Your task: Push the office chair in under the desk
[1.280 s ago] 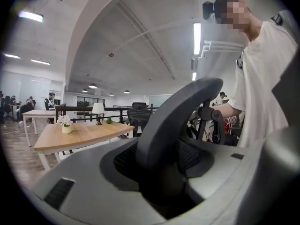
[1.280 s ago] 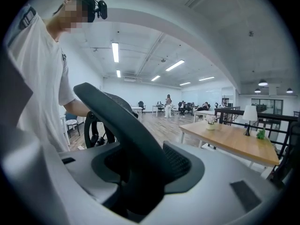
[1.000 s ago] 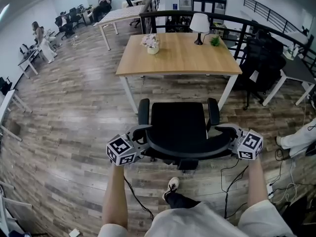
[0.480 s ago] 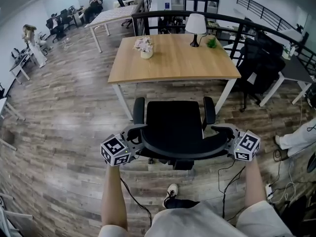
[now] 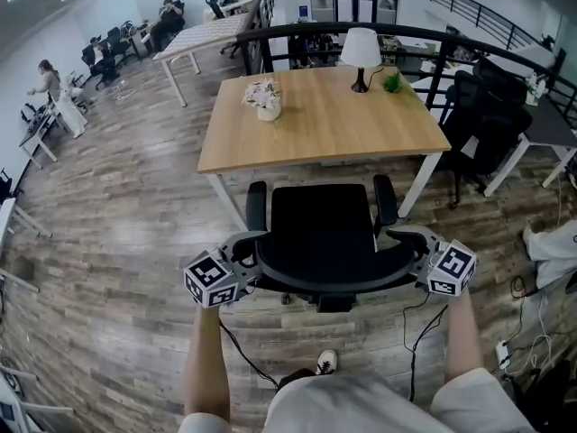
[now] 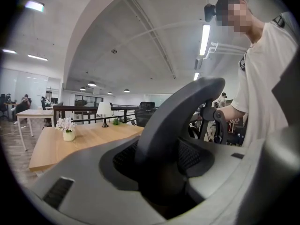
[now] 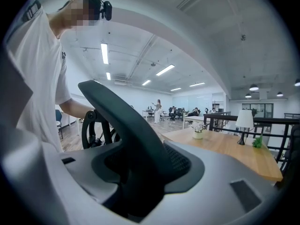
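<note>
The black office chair (image 5: 323, 228) stands in front of the wooden desk (image 5: 325, 120), its seat front and armrests close to the desk's near edge. My left gripper (image 5: 245, 262) clamps the left end of the curved backrest rim, my right gripper (image 5: 407, 258) the right end. The left gripper view has the dark rim (image 6: 173, 116) running up from between the grey jaws of the left gripper (image 6: 164, 172). In the right gripper view the rim (image 7: 126, 125) sits likewise in the right gripper (image 7: 140, 172). Both are shut on it.
On the desk stand a white lamp (image 5: 361, 50), a flower pot (image 5: 266, 97) and a small plant (image 5: 392, 82). Black chairs (image 5: 482, 115) crowd the desk's right side. Cables (image 5: 415, 323) lie on the wood floor by my foot (image 5: 326, 361). A dark railing (image 5: 297, 30) runs behind the desk.
The chair, with both grippers on its backrest, has rolled forward: the gap between the seat front and the desk's near edge has shrunk. My foot has stepped along behind it.
</note>
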`<control>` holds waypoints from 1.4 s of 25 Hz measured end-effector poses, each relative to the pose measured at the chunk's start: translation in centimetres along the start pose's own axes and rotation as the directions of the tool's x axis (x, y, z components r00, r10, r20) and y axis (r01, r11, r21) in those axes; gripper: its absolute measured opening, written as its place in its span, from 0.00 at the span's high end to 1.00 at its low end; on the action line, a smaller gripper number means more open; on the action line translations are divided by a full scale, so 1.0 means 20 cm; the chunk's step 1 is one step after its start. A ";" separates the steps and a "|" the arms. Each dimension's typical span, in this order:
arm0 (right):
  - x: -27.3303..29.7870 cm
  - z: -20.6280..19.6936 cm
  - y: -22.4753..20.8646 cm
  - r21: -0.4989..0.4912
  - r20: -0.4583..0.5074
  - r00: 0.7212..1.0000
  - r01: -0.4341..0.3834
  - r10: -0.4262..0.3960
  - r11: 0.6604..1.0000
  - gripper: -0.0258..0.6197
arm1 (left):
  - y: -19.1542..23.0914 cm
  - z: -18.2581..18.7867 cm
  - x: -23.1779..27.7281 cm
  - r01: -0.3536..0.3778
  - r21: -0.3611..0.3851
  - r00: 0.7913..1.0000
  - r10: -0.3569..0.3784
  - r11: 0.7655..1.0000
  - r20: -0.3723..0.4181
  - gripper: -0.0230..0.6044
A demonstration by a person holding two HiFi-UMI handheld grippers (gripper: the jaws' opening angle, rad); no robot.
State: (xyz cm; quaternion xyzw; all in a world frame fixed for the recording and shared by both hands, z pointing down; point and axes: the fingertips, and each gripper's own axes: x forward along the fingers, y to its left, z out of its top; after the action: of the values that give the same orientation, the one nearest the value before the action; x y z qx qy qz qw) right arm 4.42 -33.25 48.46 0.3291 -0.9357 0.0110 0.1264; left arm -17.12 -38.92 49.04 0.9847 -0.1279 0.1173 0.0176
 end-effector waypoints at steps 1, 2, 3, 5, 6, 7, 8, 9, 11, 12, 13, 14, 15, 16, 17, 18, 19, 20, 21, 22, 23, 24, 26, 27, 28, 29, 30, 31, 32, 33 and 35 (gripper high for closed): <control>0.02 0.00 -0.03 0.000 0.001 1.000 0.001 -0.001 1.000 0.61 | 0.04 0.01 0.01 -0.002 0.001 1.000 0.002 1.000 -0.001 0.54; 0.04 0.01 -0.06 0.001 0.001 1.000 0.002 -0.002 1.000 0.61 | 0.07 0.01 0.03 -0.003 0.000 1.000 0.003 1.000 -0.003 0.54; 0.06 0.01 -0.09 0.002 0.001 1.000 0.001 -0.001 1.000 0.61 | 0.10 0.02 0.04 -0.004 -0.002 1.000 0.004 1.000 -0.003 0.54; 0.08 0.01 -0.14 0.004 0.001 1.000 0.001 -0.001 1.000 0.61 | 0.15 0.02 0.06 -0.008 -0.005 1.000 0.008 1.000 -0.002 0.54; 0.09 0.01 -0.16 0.004 0.000 1.000 0.002 -0.002 1.000 0.61 | 0.17 0.02 0.07 -0.011 -0.006 1.000 0.011 1.000 0.000 0.54; 0.11 0.01 -0.19 0.004 0.000 1.000 0.004 -0.004 1.000 0.61 | 0.20 0.02 0.08 -0.015 -0.006 1.000 0.015 1.000 0.000 0.54; 0.12 0.01 -0.21 0.004 0.001 1.000 0.007 -0.007 1.000 0.61 | 0.23 0.03 0.09 -0.017 -0.007 1.000 0.017 1.000 -0.001 0.54; 0.14 0.01 -0.24 0.005 0.003 1.000 0.009 -0.009 1.000 0.61 | 0.25 0.03 0.11 -0.017 -0.009 1.000 0.017 1.000 -0.002 0.54; 0.16 0.02 -0.29 0.008 0.005 1.000 0.013 -0.013 1.000 0.61 | 0.31 0.04 0.13 -0.017 -0.015 1.000 0.017 1.000 0.000 0.54; 0.18 0.02 -0.32 0.012 0.006 1.000 0.014 -0.015 1.000 0.61 | 0.34 0.04 0.14 -0.017 -0.017 1.000 0.017 1.000 0.002 0.54; 0.19 0.02 -0.35 0.015 0.008 1.000 0.015 -0.015 1.000 0.61 | 0.38 0.04 0.16 -0.017 -0.018 1.000 0.017 1.000 0.004 0.54; 0.21 0.02 -0.38 0.018 0.009 1.000 0.015 -0.015 1.000 0.61 | 0.41 0.05 0.17 -0.015 -0.018 1.000 0.016 1.000 0.004 0.54; 0.23 0.02 -0.41 0.021 0.010 1.000 0.017 -0.017 1.000 0.61 | 0.44 0.05 0.18 -0.014 -0.018 1.000 0.014 1.000 0.004 0.54; 0.25 0.02 -0.44 0.022 0.010 1.000 0.020 -0.020 1.000 0.61 | 0.48 0.06 0.20 -0.012 -0.019 1.000 0.012 1.000 0.006 0.54; 0.27 0.03 -0.47 0.023 0.009 1.000 0.023 -0.023 0.999 0.61 | 0.51 0.06 0.21 -0.010 -0.022 1.000 0.010 1.000 0.008 0.54; 0.28 0.03 -0.51 0.024 0.008 1.000 0.027 -0.027 0.999 0.61 | 0.55 0.06 0.23 -0.009 -0.026 1.000 0.009 1.000 0.010 0.53; 0.30 0.03 -0.54 0.027 0.007 1.000 0.030 -0.030 0.999 0.61 | 0.59 0.06 0.24 -0.008 -0.028 1.000 0.008 1.000 0.011 0.53; 0.32 0.03 -0.57 0.032 0.007 0.999 0.032 -0.032 0.999 0.61 | 0.62 0.07 0.26 -0.008 -0.028 1.000 0.008 1.000 0.011 0.53; 0.34 0.03 -0.60 0.037 0.007 0.999 0.032 -0.033 0.999 0.61 | 0.67 0.07 0.27 -0.006 -0.026 1.000 0.006 1.000 0.010 0.53; 0.36 0.04 -0.64 0.042 0.008 0.999 0.034 -0.034 0.999 0.61 | 0.71 0.08 0.29 -0.003 -0.023 1.000 0.003 1.000 0.009 0.53; 0.38 0.05 -0.67 0.048 0.008 0.999 0.038 -0.038 0.998 0.61 | 0.75 0.09 0.31 0.001 -0.021 1.000 -0.001 1.000 0.009 0.53; 0.39 0.05 -0.71 0.053 0.007 0.999 0.043 -0.044 0.998 0.61 | 0.79 0.10 0.34 0.006 -0.020 1.000 -0.006 1.000 0.009 0.53; 0.42 0.05 -0.80 0.062 0.004 0.998 0.055 -0.055 0.997 0.60 | 0.86 0.11 0.39 0.014 -0.023 1.000 -0.014 1.000 0.009 0.53; 0.44 0.05 -0.83 0.065 0.006 0.998 0.059 -0.060 0.996 0.60 | 0.90 0.11 0.41 0.016 -0.026 1.000 -0.016 1.000 0.008 0.53; 0.46 0.05 -0.87 0.069 0.008 0.998 0.064 -0.064 0.996 0.60 | 0.94 0.12 0.43 0.019 -0.027 1.000 -0.019 0.999 0.007 0.53; 0.48 0.05 -0.90 0.073 0.009 0.998 0.069 -0.069 0.995 0.60 | 0.98 0.12 0.44 0.022 -0.027 1.000 -0.022 0.999 0.006 0.53; 0.49 0.05 -0.93 0.077 0.010 0.997 0.074 -0.075 0.994 0.60 | 1.01 0.12 0.46 0.025 -0.026 1.000 -0.025 0.999 0.005 0.53; 0.51 0.05 -0.96 0.080 0.010 0.997 0.079 -0.080 0.994 0.60 | 1.05 0.13 0.47 0.029 -0.024 1.000 -0.029 0.999 0.004 0.53; 0.53 0.06 -0.99 0.083 0.009 0.996 0.083 -0.084 0.993 0.60 | 1.08 0.13 0.49 0.033 -0.023 0.999 -0.033 0.999 0.004 0.53; 0.54 0.06 -1.03 0.089 0.008 0.996 0.085 -0.086 0.992 0.60 | 1.12 0.14 0.50 0.036 -0.023 0.999 -0.036 0.999 0.003 0.53; 0.56 0.06 -1.09 0.107 0.006 0.996 0.084 -0.086 0.991 0.60 | 1.18 0.15 0.54 0.042 -0.023 0.999 -0.042 0.999 0.005 0.53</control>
State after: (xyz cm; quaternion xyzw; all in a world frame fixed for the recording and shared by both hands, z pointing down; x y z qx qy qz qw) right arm 9.18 -57.38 48.60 0.3749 -0.9196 0.0537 0.1044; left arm -12.25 -64.61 48.80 0.9871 -0.1084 0.1134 0.0312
